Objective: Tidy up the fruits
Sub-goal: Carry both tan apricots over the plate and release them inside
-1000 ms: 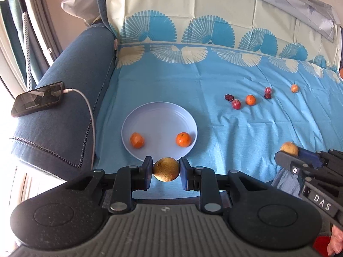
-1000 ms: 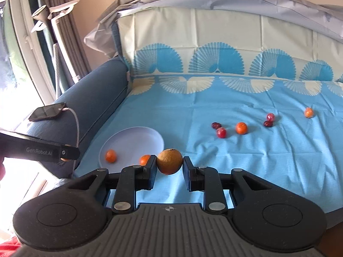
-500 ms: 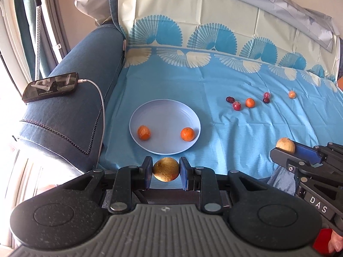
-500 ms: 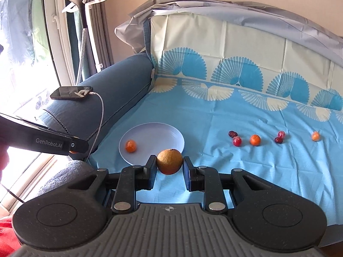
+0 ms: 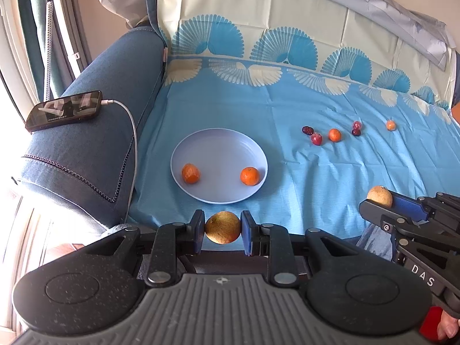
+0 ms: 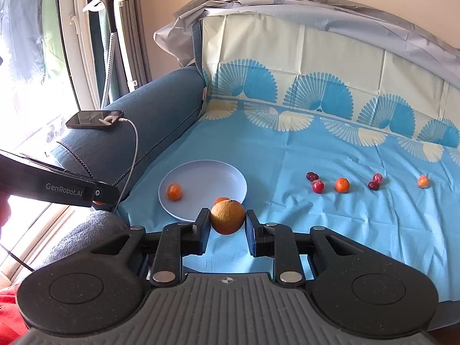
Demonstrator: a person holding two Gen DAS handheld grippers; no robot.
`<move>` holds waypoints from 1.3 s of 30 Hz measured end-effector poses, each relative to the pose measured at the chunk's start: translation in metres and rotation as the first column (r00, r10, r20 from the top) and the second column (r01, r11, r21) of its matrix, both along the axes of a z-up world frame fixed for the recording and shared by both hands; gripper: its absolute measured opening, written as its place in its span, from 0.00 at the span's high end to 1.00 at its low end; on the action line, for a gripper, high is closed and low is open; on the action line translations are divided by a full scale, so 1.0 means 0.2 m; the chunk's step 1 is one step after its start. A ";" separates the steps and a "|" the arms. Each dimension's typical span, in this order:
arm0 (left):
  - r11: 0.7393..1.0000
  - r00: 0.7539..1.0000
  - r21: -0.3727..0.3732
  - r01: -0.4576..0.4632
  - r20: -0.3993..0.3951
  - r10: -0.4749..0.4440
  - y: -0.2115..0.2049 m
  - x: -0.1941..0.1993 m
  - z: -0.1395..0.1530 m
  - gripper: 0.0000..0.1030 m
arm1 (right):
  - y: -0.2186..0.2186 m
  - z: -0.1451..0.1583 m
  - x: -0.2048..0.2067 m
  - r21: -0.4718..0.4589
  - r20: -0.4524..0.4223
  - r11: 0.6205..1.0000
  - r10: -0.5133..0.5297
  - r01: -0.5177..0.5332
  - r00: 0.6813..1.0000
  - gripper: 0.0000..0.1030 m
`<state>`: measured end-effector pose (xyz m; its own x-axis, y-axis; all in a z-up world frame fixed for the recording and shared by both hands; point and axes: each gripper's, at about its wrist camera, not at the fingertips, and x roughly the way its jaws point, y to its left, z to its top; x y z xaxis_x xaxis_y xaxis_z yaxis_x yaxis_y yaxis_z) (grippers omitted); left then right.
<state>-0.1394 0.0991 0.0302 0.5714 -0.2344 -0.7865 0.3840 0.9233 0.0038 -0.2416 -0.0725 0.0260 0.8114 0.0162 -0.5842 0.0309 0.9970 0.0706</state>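
Blue sofa cloth (image 5: 316, 172) bears a plate (image 5: 201, 146); both grippers' fingers clamp fruit.

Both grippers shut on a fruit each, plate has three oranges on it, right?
Not three: the plate holds two oranges, as the left wrist view shows. The rest stands: the left gripper and the right gripper are each shut on a fruit.

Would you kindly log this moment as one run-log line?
left gripper: shut on brown fruit | right gripper: shut on second brown fruit | plate: two oranges
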 end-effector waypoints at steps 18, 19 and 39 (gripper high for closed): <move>0.999 0.999 0.007 -0.033 -0.028 0.033 0.04 0.14 -0.07 0.72 | 0.01 -0.05 0.13 -0.020 -0.054 1.000 0.008 -0.009 0.999 0.74; 0.999 0.999 0.008 -0.035 -0.027 0.035 0.05 0.15 -0.07 0.72 | 0.01 -0.06 0.13 -0.021 -0.057 1.000 0.009 -0.010 0.998 0.74; 0.998 0.997 0.030 -0.049 -0.056 0.051 0.00 0.40 -0.12 0.72 | 0.00 -0.15 0.38 0.009 -0.104 1.000 0.022 -0.021 0.994 0.74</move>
